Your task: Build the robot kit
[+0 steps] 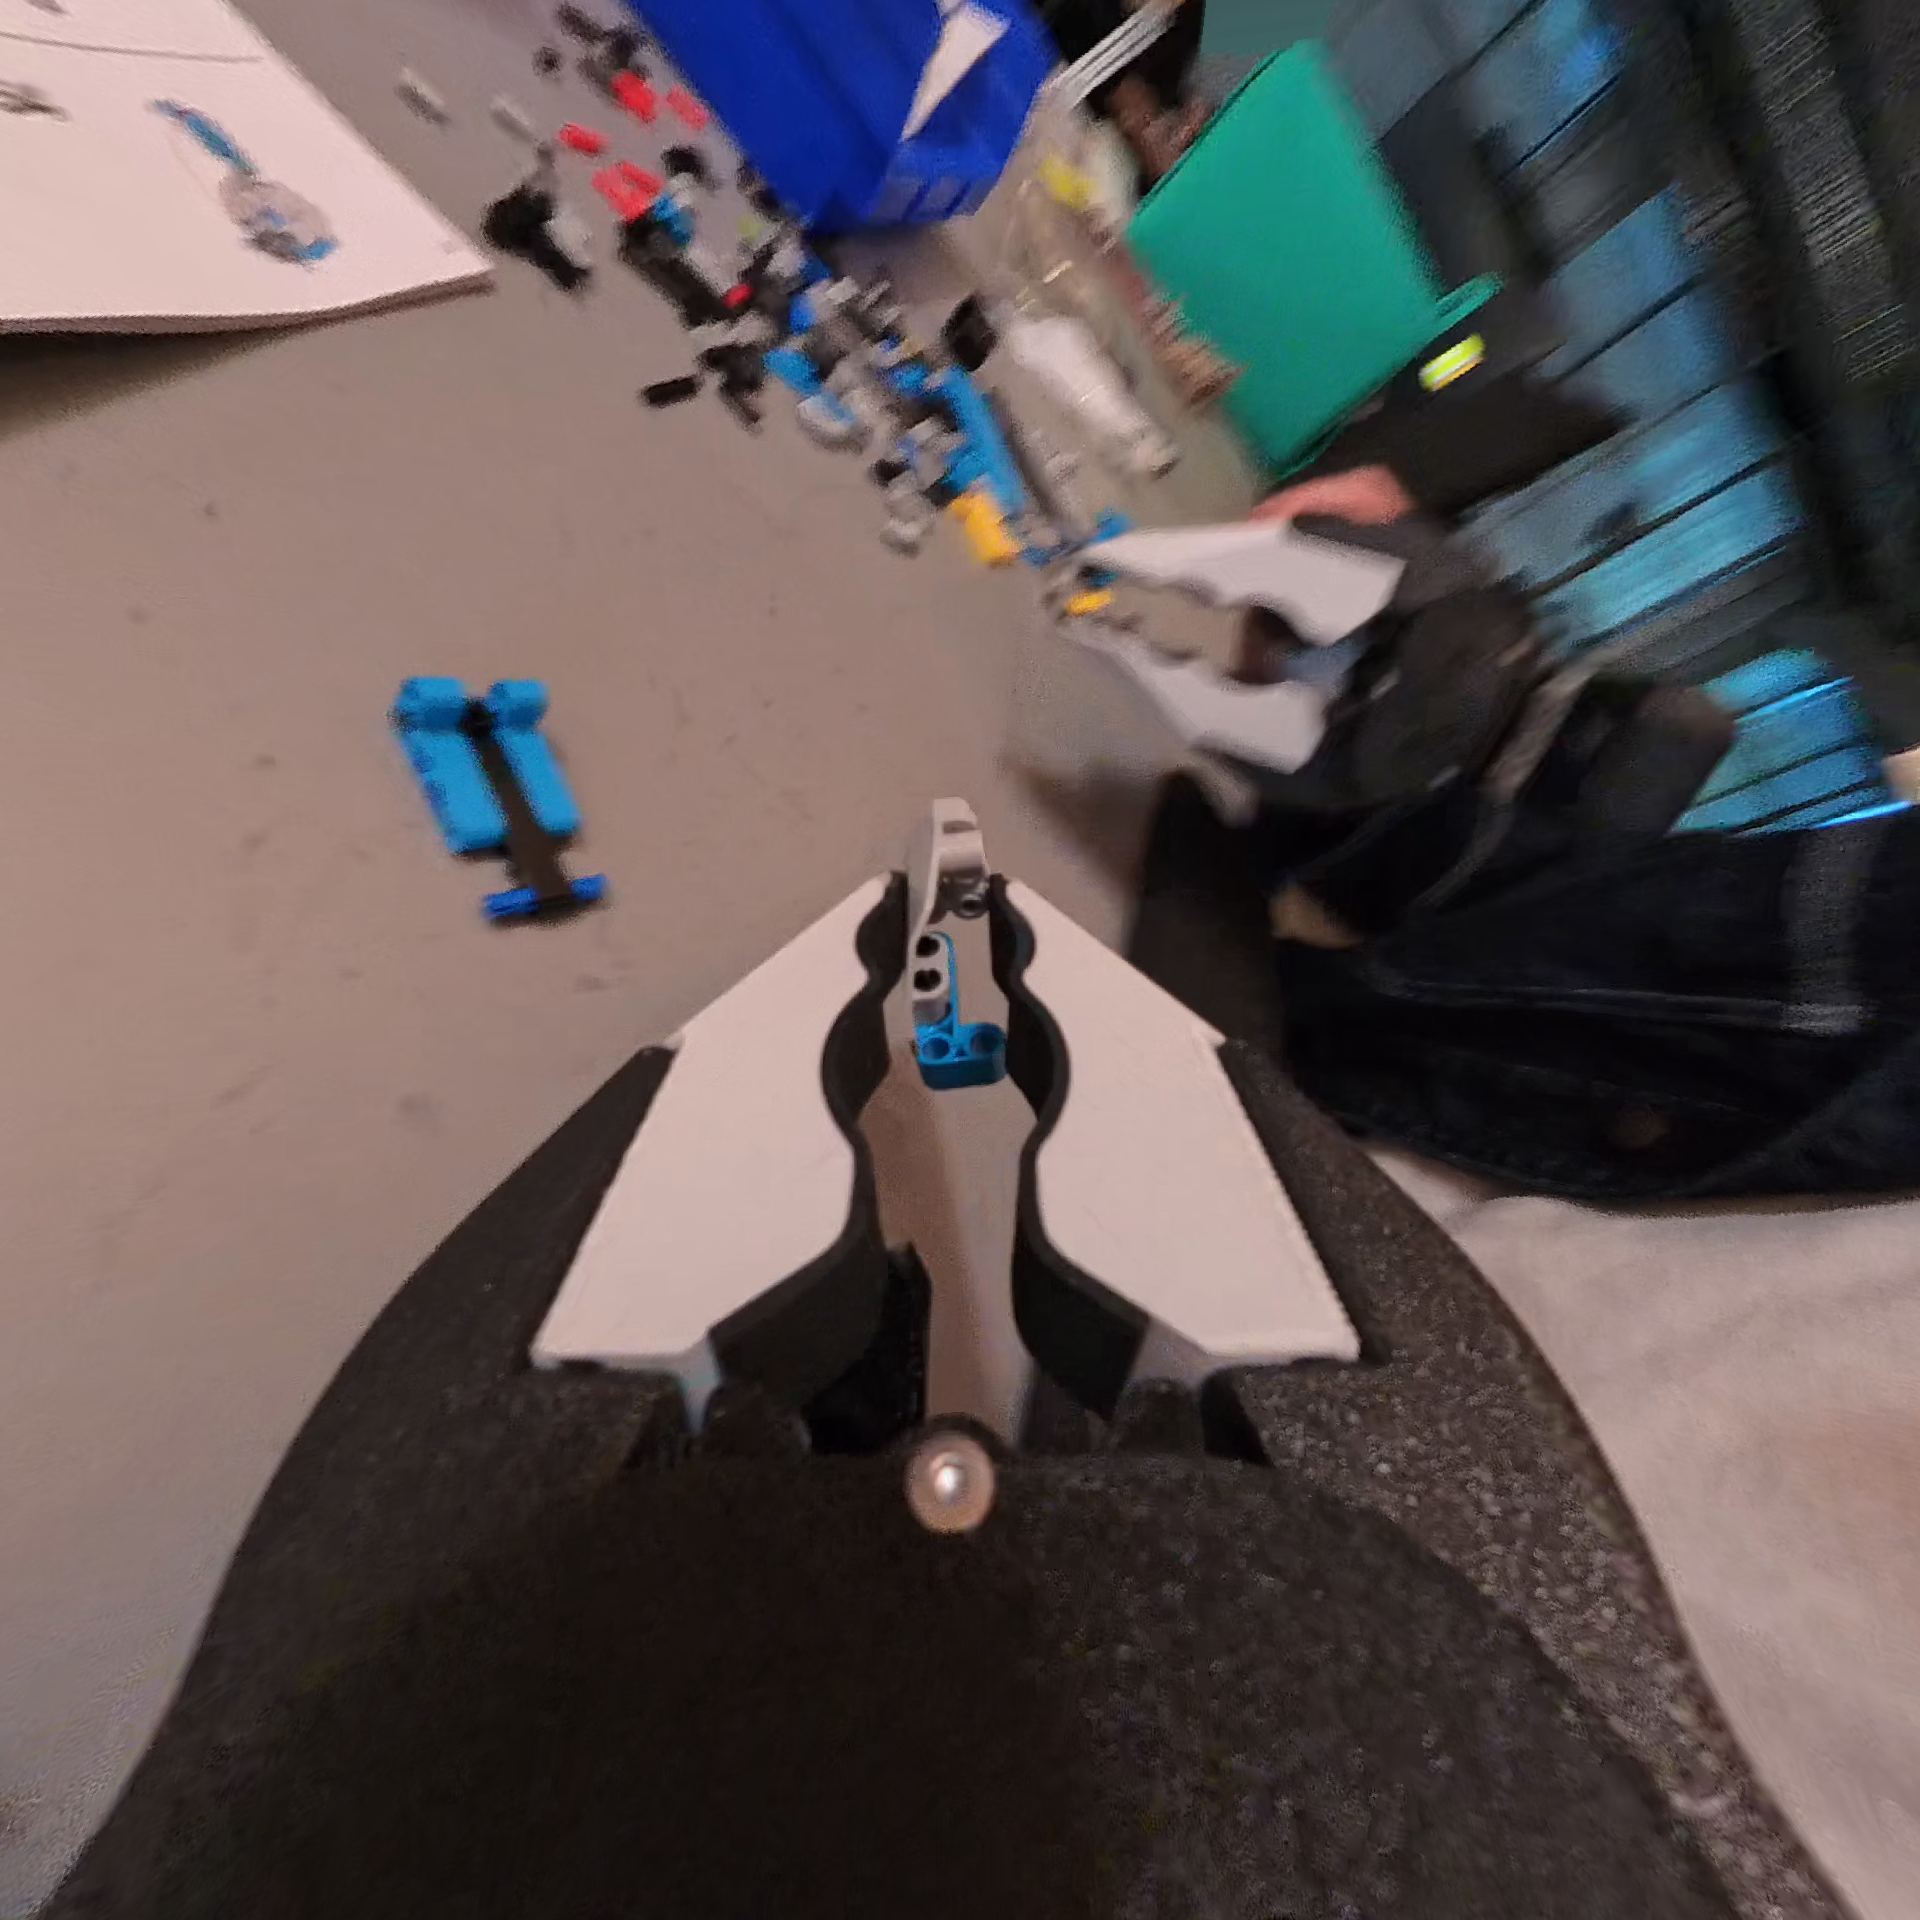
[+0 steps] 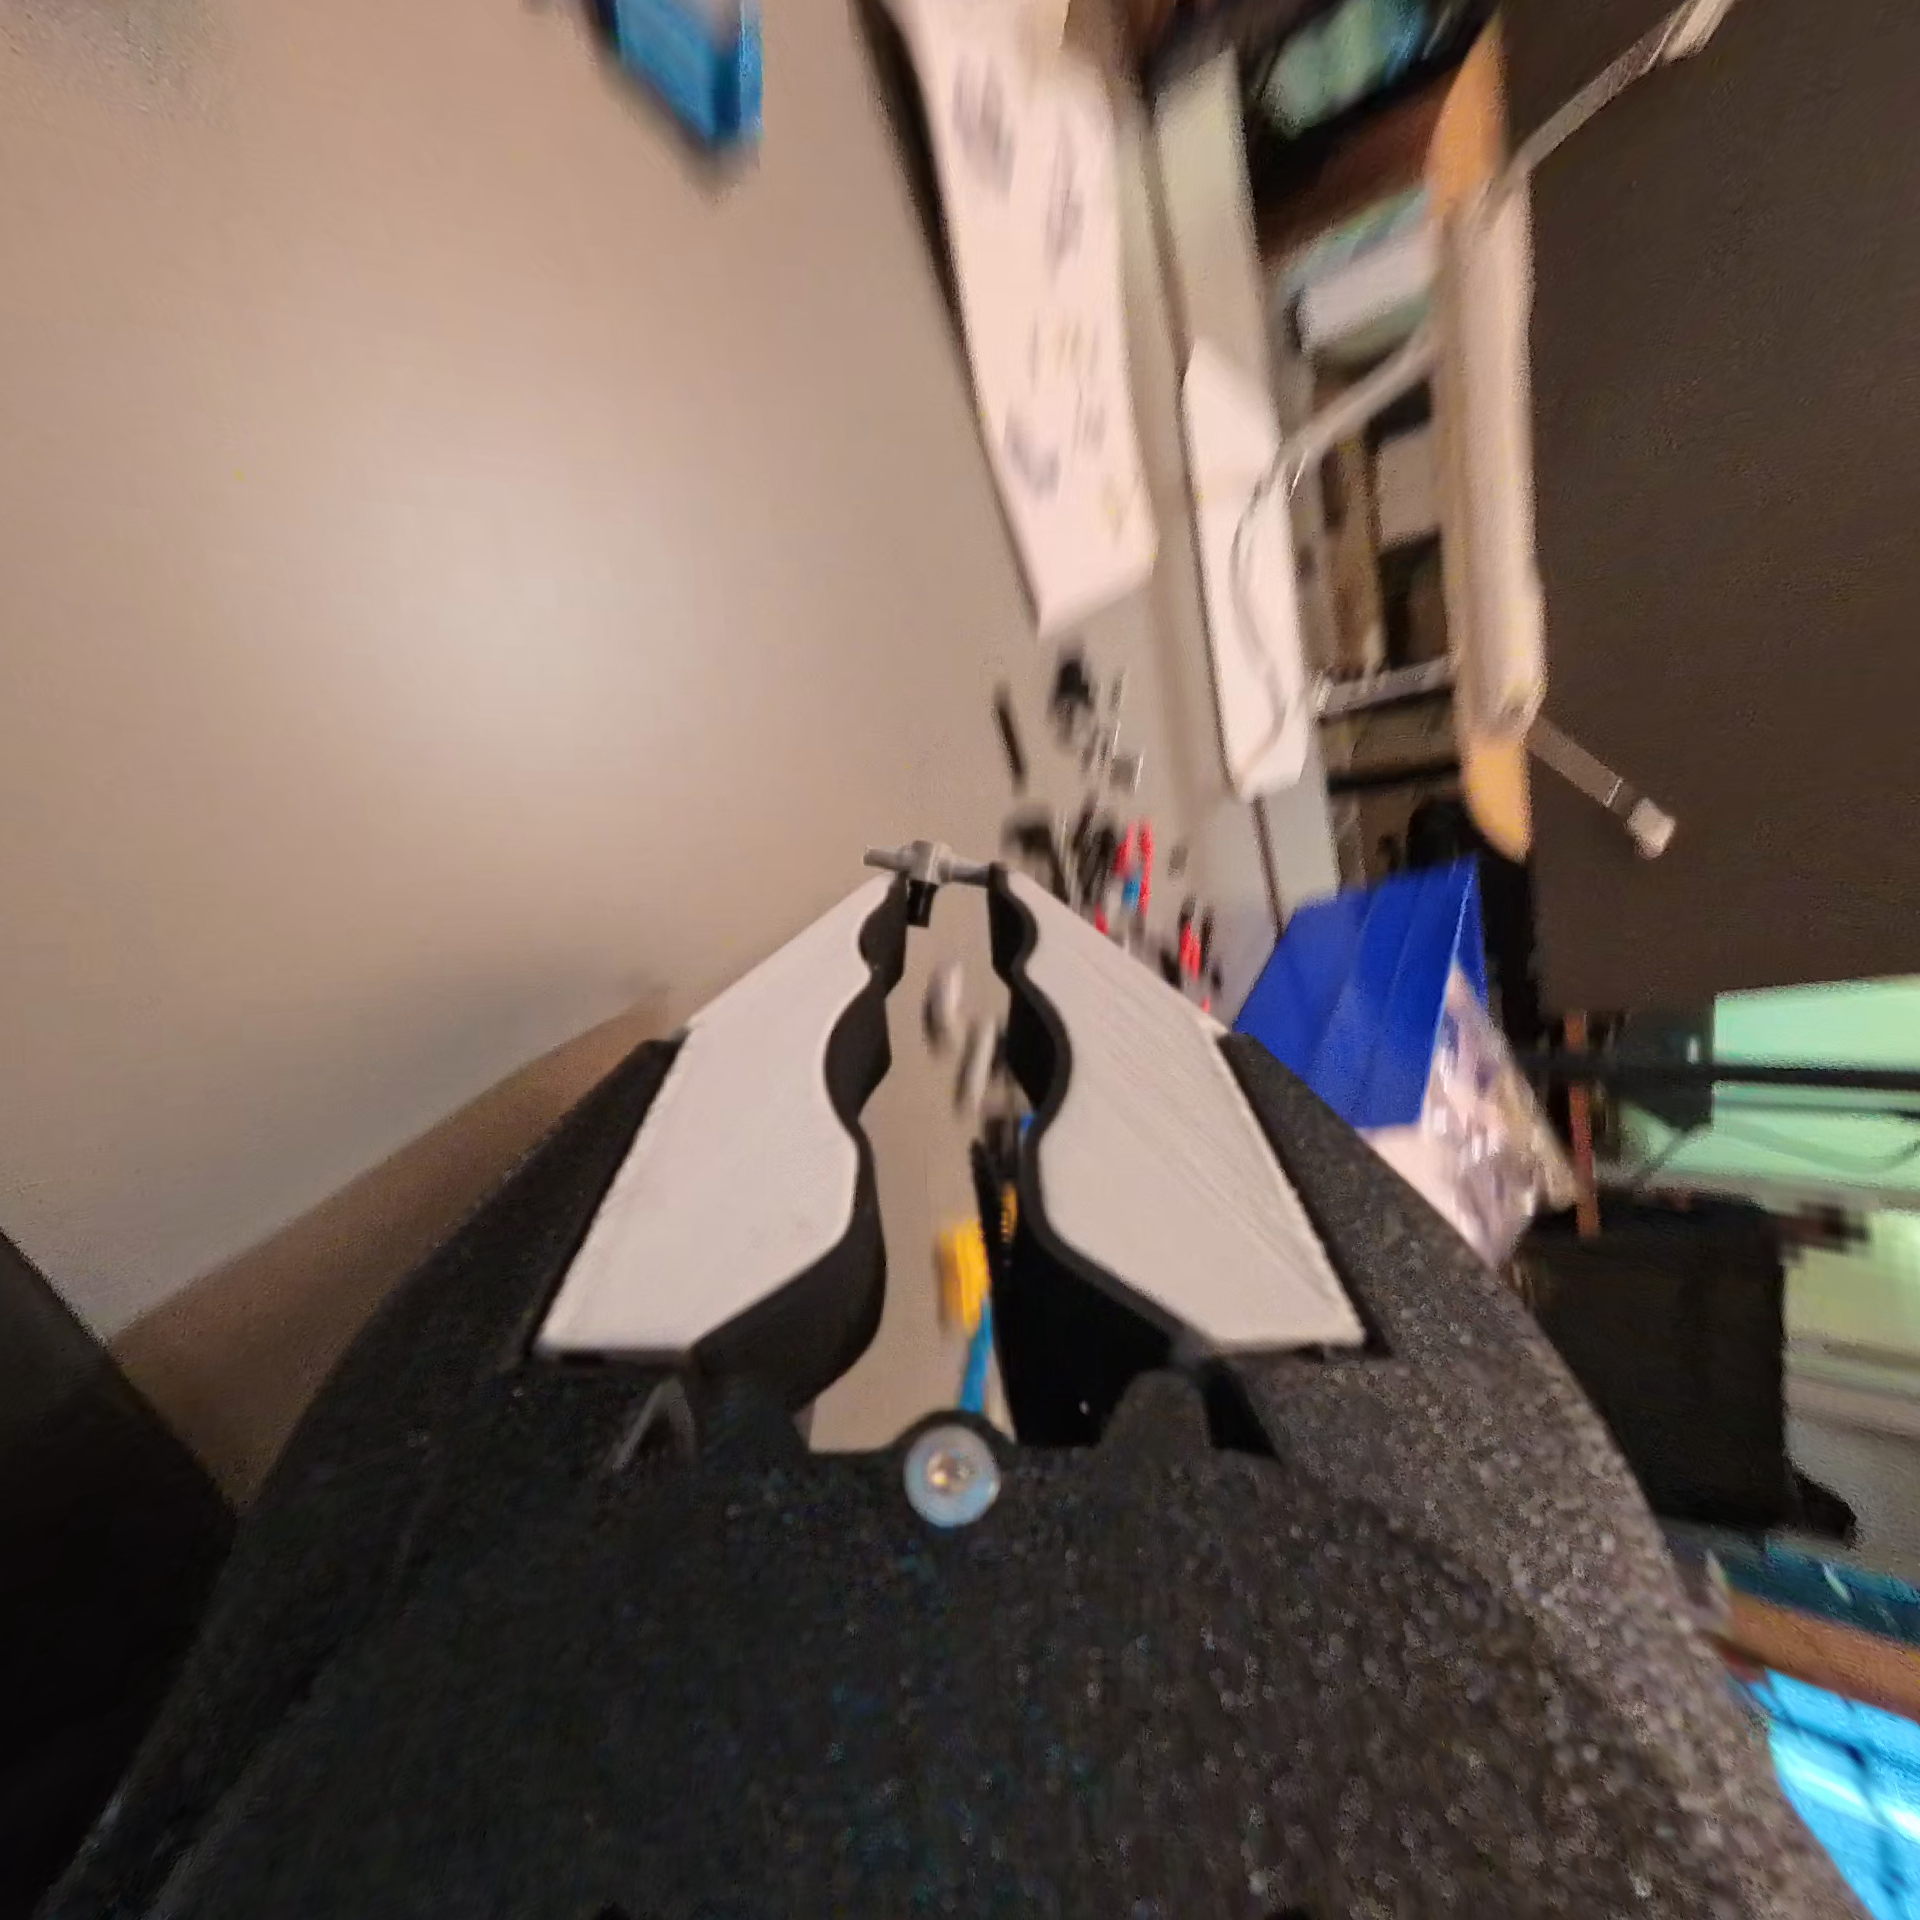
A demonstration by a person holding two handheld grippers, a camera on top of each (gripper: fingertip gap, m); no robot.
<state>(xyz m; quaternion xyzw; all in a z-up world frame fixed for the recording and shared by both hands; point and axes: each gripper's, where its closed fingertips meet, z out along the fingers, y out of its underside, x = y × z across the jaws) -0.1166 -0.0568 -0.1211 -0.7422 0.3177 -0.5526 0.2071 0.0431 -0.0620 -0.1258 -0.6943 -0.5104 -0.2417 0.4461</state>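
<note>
My left gripper (image 1: 943,891) is shut on a small grey and blue brick assembly (image 1: 943,971), a grey angled beam with a blue connector at its near end, held above the grey table (image 1: 312,540). My right gripper (image 2: 940,881) is shut on a small grey axle pin piece (image 2: 920,860) that lies crosswise at its fingertips. The right gripper also shows at the right of the left wrist view (image 1: 1101,603), blurred, over the loose bricks. A blue and black brick assembly (image 1: 490,790) lies on the table to the left of the left gripper.
A heap of loose small bricks (image 1: 790,312) in black, blue, red and yellow lies across the table. A blue box (image 1: 862,114), a green box (image 1: 1288,260) and an open white instruction booklet (image 1: 156,187) stand at the back. Dark cloth (image 1: 1558,987) lies at right. About 15 centimeters separates my left fingertips from my right.
</note>
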